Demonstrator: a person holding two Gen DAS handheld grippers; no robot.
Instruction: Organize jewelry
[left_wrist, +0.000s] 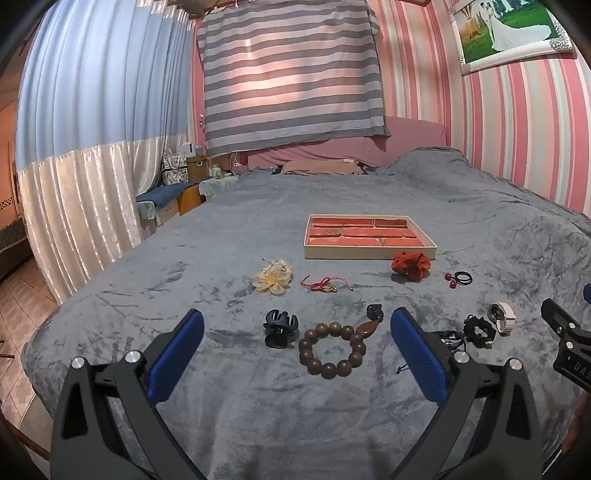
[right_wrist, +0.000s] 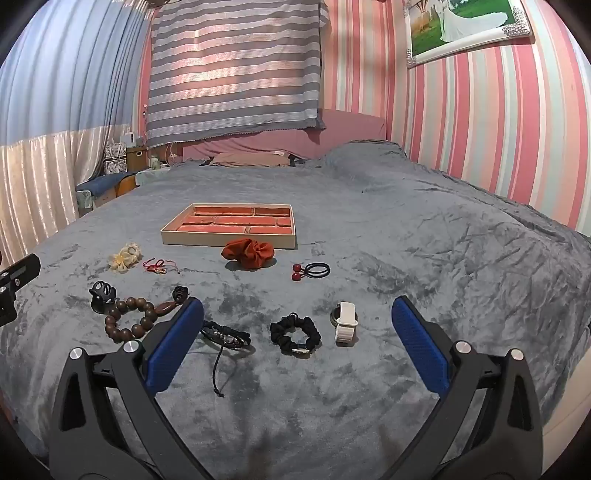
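A cream tray with red compartments (left_wrist: 369, 254) (right_wrist: 229, 239) lies on the grey bedspread. In front of it lie a rust scrunchie (left_wrist: 410, 265) (right_wrist: 247, 252), a cream fabric flower (left_wrist: 272, 277) (right_wrist: 125, 257), a red cord bracelet (left_wrist: 324, 285) (right_wrist: 158, 266), a black claw clip (left_wrist: 280, 328) (right_wrist: 102, 291), a brown bead bracelet (left_wrist: 331, 349) (right_wrist: 130, 320), a black scrunchie (left_wrist: 479, 330) (right_wrist: 295, 334), a white watch (left_wrist: 501, 316) (right_wrist: 345, 322), a black hair tie with red balls (left_wrist: 460, 277) (right_wrist: 312, 271) and a black cord bracelet (right_wrist: 225, 338). My left gripper (left_wrist: 295, 350) is open above the beads. My right gripper (right_wrist: 295, 347) is open above the black scrunchie.
The bedspread (right_wrist: 406, 240) drops off at the left edge toward curtains (left_wrist: 81, 192) and a tiled floor. Pillows and a pink headboard (left_wrist: 332, 155) stand at the far end. A striped wall runs along the right side.
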